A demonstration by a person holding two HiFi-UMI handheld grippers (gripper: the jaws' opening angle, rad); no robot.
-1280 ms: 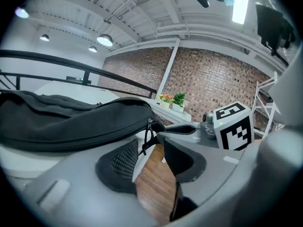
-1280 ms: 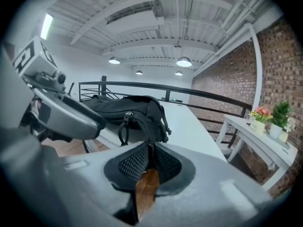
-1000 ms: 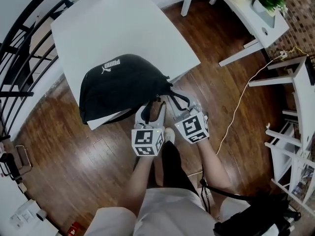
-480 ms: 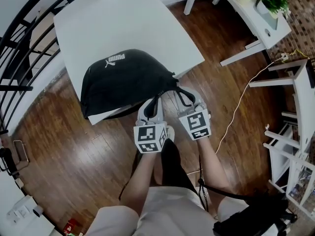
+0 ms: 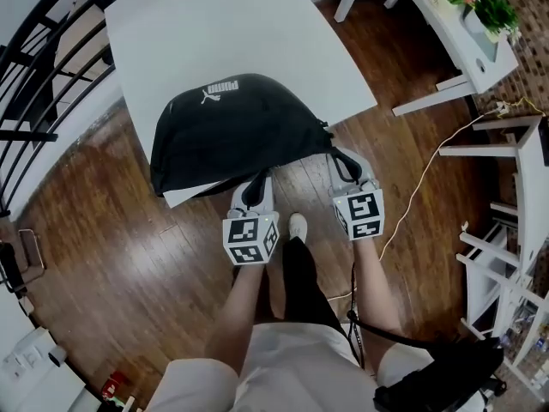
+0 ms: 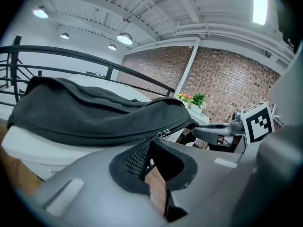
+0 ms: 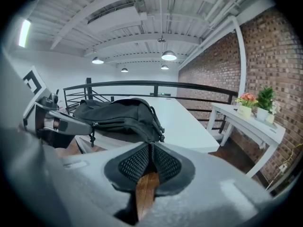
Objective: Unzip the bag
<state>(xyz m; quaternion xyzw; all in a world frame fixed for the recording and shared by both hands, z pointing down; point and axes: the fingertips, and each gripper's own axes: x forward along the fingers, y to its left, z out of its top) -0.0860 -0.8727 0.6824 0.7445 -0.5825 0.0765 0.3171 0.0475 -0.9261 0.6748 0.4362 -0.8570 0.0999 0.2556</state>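
A black bag (image 5: 232, 131) lies on the near corner of the white table (image 5: 214, 33), hanging slightly over the edge. My left gripper (image 5: 253, 183) is at the bag's near side, shut on the metal zipper pull (image 6: 164, 133), which sits right at its jaw tips (image 6: 151, 143). A cord hangs under the pull in the right gripper view. My right gripper (image 5: 343, 157) is at the bag's right end, shut on the black strap (image 7: 150, 148) that runs up to the bag (image 7: 118, 115). The zipper line runs along the bag (image 6: 94, 112).
A black railing (image 5: 34, 67) runs past the table's left side. A white bench with potted plants (image 5: 463, 24) stands far right, white shelving (image 5: 515, 256) lower right. A white cable (image 5: 420, 178) crosses the wooden floor. The person's legs and a shoe (image 5: 297, 226) are below the grippers.
The left jaws went from wide open to shut at the zipper. The left gripper then slid left along the bag's near edge, away from the right gripper, which kept its hold.
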